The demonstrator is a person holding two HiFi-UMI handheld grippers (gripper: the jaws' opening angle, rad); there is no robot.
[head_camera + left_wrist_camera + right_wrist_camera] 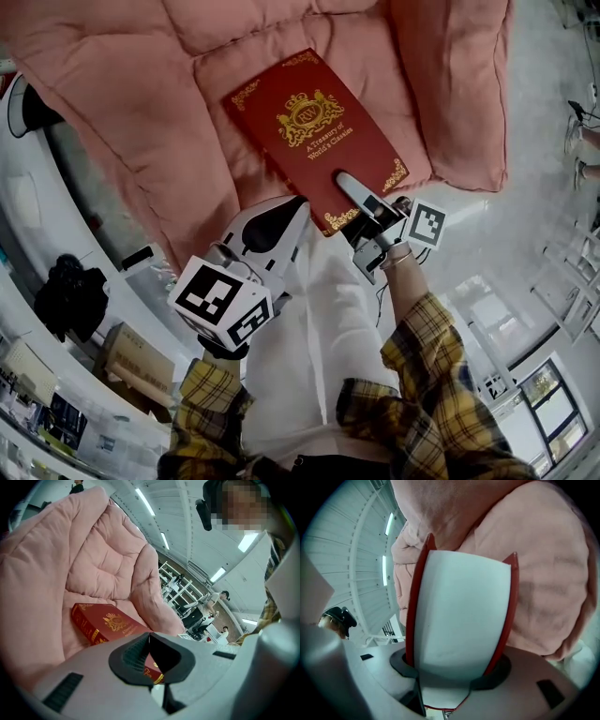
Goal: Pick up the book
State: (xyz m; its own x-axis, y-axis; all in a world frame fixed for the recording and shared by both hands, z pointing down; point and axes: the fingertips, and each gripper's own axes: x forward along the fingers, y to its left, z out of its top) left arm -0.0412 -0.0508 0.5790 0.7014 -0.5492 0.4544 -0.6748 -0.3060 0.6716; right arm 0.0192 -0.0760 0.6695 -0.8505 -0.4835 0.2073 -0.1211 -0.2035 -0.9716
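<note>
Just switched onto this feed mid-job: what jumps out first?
A red book with gold print lies on a pink quilt, at the head view's upper centre. The right gripper clamps its near edge, white pages filling that gripper's view; the left gripper, shut, sits by the near corner.

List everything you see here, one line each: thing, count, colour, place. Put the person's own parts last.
book: one, red with gold print, on the quilt, near edge in the right gripper.
quilt: one, pink, under and around the book.
cardboard box: one, brown, lower left in the head view.
left gripper: one, white, shut and empty, near the book's corner.
right gripper: one, white, shut on the book.
sleeves: two, yellow plaid, bottom of the head view.
</note>
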